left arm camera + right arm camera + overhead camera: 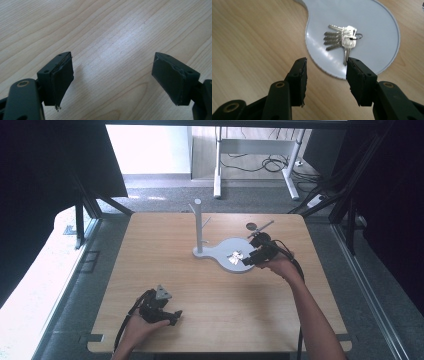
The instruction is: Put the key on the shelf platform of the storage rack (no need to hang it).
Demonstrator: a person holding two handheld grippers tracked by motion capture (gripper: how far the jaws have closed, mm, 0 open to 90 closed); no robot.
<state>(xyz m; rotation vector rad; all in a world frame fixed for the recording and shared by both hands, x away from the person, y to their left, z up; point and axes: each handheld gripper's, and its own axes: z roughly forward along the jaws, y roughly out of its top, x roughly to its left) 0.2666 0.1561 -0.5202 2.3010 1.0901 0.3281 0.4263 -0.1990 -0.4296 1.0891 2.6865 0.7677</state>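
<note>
I logged: bunch of keys (343,40) flat on grey tray (377,57), my right gripper (325,75) spread empty beside it, left gripper (112,77) spread over bare desk (105,30).

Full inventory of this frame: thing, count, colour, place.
Bunch of silver metal keys: one, silver, lying on the stand's round base.
Pale grey stand with upright post and pegs: one, grey, table's far middle.
Light wooden table: one, light wood.
White-legged desk: one, on the floor beyond the table.
Left gripper: black, near left of the table, jaws wide open, nothing between.
Right gripper: black, at the base's edge, jaws open, near the keys.
</note>
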